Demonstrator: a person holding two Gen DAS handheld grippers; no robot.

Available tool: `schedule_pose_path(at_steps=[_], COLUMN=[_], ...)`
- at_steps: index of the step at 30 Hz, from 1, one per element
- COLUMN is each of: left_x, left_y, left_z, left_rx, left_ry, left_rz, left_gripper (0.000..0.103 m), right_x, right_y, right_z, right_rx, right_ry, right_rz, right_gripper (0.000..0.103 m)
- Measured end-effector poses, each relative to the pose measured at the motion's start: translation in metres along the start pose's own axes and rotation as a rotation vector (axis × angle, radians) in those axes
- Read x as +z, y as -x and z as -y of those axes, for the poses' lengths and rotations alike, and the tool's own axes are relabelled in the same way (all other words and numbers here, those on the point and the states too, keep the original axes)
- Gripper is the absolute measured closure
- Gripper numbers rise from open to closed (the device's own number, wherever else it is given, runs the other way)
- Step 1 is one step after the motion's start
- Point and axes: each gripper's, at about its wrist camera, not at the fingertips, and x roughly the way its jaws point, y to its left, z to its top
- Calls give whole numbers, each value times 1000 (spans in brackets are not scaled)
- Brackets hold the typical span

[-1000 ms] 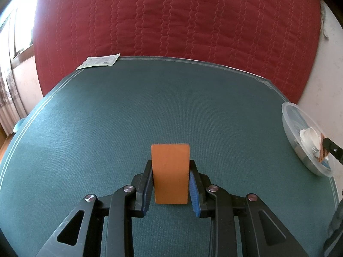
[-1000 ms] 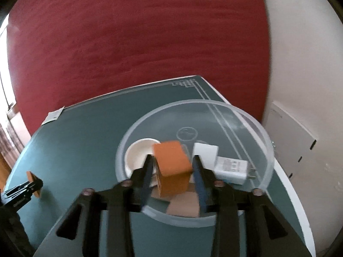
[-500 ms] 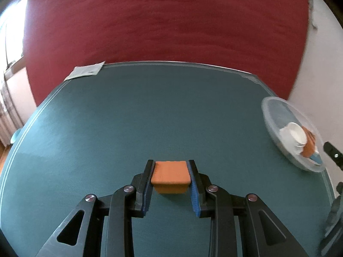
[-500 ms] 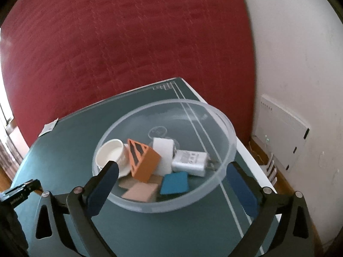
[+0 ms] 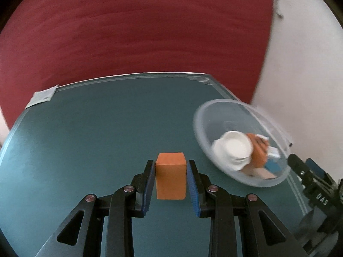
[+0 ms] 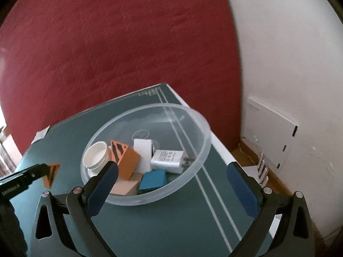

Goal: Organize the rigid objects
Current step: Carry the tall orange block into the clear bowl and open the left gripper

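Left tool (image 5: 170, 178) gripping orange block (image 5: 170, 178), right tool (image 6: 171, 189) wide

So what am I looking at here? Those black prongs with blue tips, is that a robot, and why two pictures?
No robot: a person holds a two-finger gripping tool in each hand, and each tool carries a wide-angle camera looking out along its fingers. That is why the edges look bent.

One picture is from the left tool. The left gripper is shut on an orange block, held above the green table.

The other is from the right tool. The right gripper is open and holds nothing; its fingers stand either side of a clear plastic bowl on the table.

In the bowl lie a white round cup, an orange wedge with black stripes, a white charger plug, a blue block and a tan block. A slip of paper lies at the table's far corner.
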Motion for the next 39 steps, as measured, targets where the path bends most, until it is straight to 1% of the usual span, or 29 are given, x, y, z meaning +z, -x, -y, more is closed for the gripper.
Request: schedule_pose_path(at_steps=[6,12,16,22,31,34,39], left_x=[4,10,10,10,18,14,7], left_y=[-6,-11,-15,-18,-34,-40,-32], left_z=[33,45,57,77,80,77,77], left_rx=[-51,-77,-125,-154,-179,-182,-195], left_ry=[-50,-67,-72,-111,-130,-121,-120], left_rz=[7,9,-7,15,56,37,32], left_gripper=[72,72,72,71,70,70,70], right_x=[3,3,4,5,5,6,5], right_y=[3,6,7,7,5,4,4], right_z=[6,6,6,7,11,12,12], right_rx=[-4,-17,-26,-36,-19,-16,-14], right_ry=[-30,-34,-38,-52,-59,-65,-68], right_rz=[26,40,38,42,40,39,38], right_gripper=[1,1,1,1,2,2,1])
